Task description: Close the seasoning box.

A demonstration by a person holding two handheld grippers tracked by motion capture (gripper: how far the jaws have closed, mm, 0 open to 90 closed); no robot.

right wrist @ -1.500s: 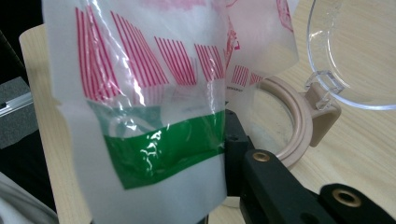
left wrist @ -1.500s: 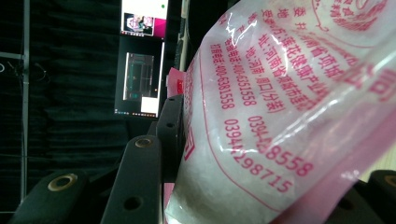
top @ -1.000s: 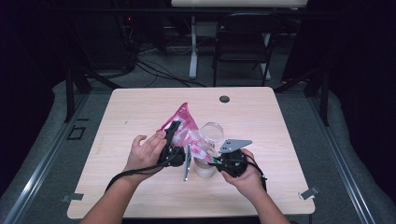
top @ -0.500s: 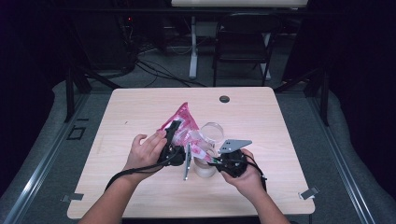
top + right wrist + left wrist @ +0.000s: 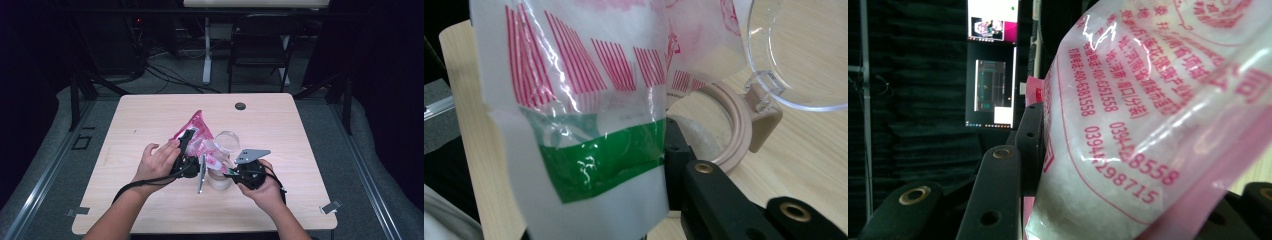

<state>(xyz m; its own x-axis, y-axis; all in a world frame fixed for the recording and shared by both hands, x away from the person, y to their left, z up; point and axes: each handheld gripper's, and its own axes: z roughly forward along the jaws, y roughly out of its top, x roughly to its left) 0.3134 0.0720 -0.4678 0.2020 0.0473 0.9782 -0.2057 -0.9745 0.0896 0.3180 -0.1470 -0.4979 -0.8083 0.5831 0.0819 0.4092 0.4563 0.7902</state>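
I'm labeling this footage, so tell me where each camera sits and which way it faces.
High view: above the person's side, facing forward and down on the table; forearms, both hands show.
Left gripper view: on the left gripper, looking along its jaws at the pink bag.
Right gripper view: on the right gripper, facing the bag's end and an open-lidded jar.
All share the bag.

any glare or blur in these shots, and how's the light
High view: table evenly lit, surroundings dark, picture soft. Left gripper view: white glare streaks on the bag, its near right edge blurred, background dim. Right gripper view: bag film close and slightly soft, small glints on its green band; clear lid catches light.
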